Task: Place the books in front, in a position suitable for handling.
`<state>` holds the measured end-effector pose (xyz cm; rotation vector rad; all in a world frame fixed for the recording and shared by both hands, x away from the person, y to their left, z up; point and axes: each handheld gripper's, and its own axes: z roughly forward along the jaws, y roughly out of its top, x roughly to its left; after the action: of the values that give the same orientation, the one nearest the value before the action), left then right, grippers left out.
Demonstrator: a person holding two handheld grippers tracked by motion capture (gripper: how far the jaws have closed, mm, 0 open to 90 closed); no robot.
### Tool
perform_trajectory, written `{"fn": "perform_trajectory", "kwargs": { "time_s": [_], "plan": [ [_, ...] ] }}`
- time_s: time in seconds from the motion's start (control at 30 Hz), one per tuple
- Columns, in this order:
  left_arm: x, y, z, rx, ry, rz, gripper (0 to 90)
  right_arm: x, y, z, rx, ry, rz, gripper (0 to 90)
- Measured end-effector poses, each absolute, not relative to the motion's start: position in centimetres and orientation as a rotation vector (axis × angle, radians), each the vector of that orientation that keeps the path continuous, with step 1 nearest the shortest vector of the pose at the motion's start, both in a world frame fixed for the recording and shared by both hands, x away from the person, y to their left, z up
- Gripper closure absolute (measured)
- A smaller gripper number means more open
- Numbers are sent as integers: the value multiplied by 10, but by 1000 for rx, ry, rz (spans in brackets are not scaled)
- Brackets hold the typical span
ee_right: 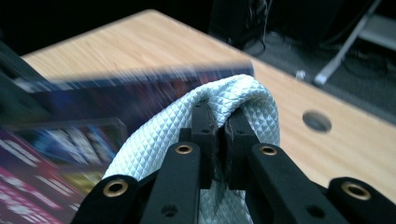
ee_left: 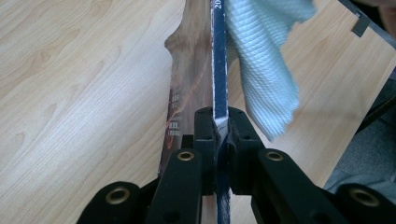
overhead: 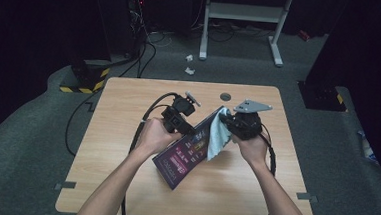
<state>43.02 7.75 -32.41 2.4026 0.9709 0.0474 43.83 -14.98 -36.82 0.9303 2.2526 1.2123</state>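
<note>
The high view looks forward and down from above the person's side onto the whole wooden table [overhead: 123, 183]. The left gripper view looks very closely along its jaws at the edge of a dark board [ee_left: 219, 56]. The right gripper view is equally close. All three views share the board and the pale cloth [ee_right: 233, 100].

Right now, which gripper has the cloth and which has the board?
The right gripper is shut on the pale blue cloth; the left gripper clamps the dark printed board by its edge.
</note>
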Motion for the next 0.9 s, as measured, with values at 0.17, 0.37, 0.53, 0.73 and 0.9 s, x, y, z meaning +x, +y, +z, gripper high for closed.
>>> {"fn": "perform_trajectory", "kwargs": {
  "time_s": [0.17,0.37,0.53,0.73,0.9],
  "plan": [
    [429,77,-323,2399,965,52,837,446,-154,-392,1012,2276,1180,850],
    [430,81,-322,2375,966,36,837,452,-154,-414,1059,2319,1120,851],
    [434,84,-323,2358,981,17,838,444,-147,-419,1035,2344,1140,851],
    [434,86,-322,2354,990,20,838,421,-126,-406,826,2365,1198,852],
    [432,90,-319,2342,992,10,838,430,-131,-413,900,2381,1153,852]
  ]
}}
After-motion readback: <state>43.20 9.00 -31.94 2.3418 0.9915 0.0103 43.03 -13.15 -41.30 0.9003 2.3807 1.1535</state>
